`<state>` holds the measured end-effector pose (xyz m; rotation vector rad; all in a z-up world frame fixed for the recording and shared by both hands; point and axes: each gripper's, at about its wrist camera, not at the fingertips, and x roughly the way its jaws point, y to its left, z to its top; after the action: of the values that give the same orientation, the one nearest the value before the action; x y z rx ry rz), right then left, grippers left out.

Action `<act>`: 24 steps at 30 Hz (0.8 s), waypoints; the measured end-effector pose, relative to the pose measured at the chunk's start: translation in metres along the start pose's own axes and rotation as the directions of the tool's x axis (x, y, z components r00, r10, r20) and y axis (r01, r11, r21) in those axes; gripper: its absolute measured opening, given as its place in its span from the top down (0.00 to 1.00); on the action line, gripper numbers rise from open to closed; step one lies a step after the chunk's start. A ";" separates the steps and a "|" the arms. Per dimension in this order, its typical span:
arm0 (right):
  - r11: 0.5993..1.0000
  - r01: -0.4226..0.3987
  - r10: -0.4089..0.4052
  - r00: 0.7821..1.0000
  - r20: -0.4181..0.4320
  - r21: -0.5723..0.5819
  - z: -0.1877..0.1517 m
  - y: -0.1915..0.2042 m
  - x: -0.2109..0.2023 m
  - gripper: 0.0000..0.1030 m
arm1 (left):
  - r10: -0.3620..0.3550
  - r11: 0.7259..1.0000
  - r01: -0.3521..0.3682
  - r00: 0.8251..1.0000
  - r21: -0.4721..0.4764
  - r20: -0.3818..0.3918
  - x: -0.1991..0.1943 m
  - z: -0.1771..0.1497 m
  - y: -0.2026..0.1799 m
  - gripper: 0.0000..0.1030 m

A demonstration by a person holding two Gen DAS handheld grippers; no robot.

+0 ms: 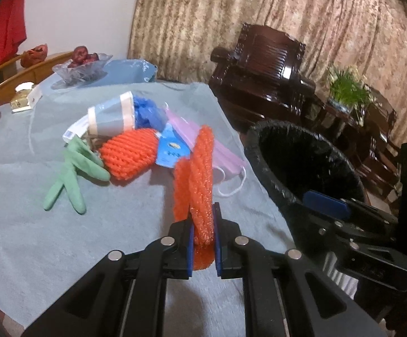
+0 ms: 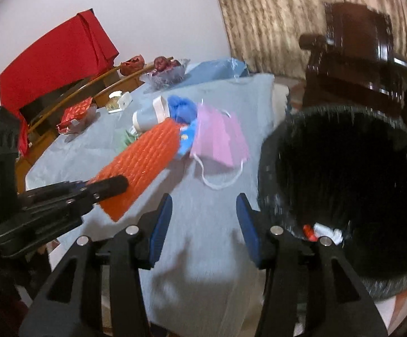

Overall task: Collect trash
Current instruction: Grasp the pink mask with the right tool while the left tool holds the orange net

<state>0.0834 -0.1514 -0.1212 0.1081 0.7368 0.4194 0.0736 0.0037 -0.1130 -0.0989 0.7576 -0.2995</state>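
Orange foam netting is pinched between the blue pads of the left hand-held gripper, whose jaws are clamped tight on its near end; the rest of the sleeve stretches away over the grey cloth of the bench. In the right wrist view the same netting sticks out at the left, raised above the cloth. The right hand-held gripper has its jaws apart with nothing between them, and only bare cloth shows in the gap. It sits just left of the bin, a round one lined with a black bag that stands off the right edge of the bench. A few small scraps in white and red lie at the bottom of the bin.

More trash lies in a pile farther along the bench: a pink face mask with white ear loops, nearest the bin, a crumpled blue glove, a grey paper cup on its side, a second orange net sleeve, a green glove to the left, and a blue wrapper among them. At the far end stands a glass bowl of dark red fruit.
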 end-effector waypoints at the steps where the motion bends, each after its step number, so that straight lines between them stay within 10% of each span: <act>1: 1.000 -0.002 0.002 1.000 0.005 -0.003 0.006 0.001 0.004 0.54 | 0.006 1.000 -0.006 1.000 -0.001 0.014 -0.003 0.002 0.001 0.90; 18: 0.994 0.080 -0.086 0.992 -0.092 -0.069 0.042 0.002 0.119 0.42 | 0.072 0.995 -0.068 0.996 -0.079 0.044 0.008 0.024 0.039 0.89; 24: 0.993 0.076 -0.088 0.984 -0.153 -0.086 0.041 -0.002 0.136 0.93 | 0.079 0.993 -0.076 0.996 -0.091 0.030 0.013 0.024 0.044 0.89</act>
<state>0.2018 -0.0957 -0.1772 -0.0313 0.8752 0.3812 0.1094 0.0416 -0.1129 -0.1589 0.7393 -0.1898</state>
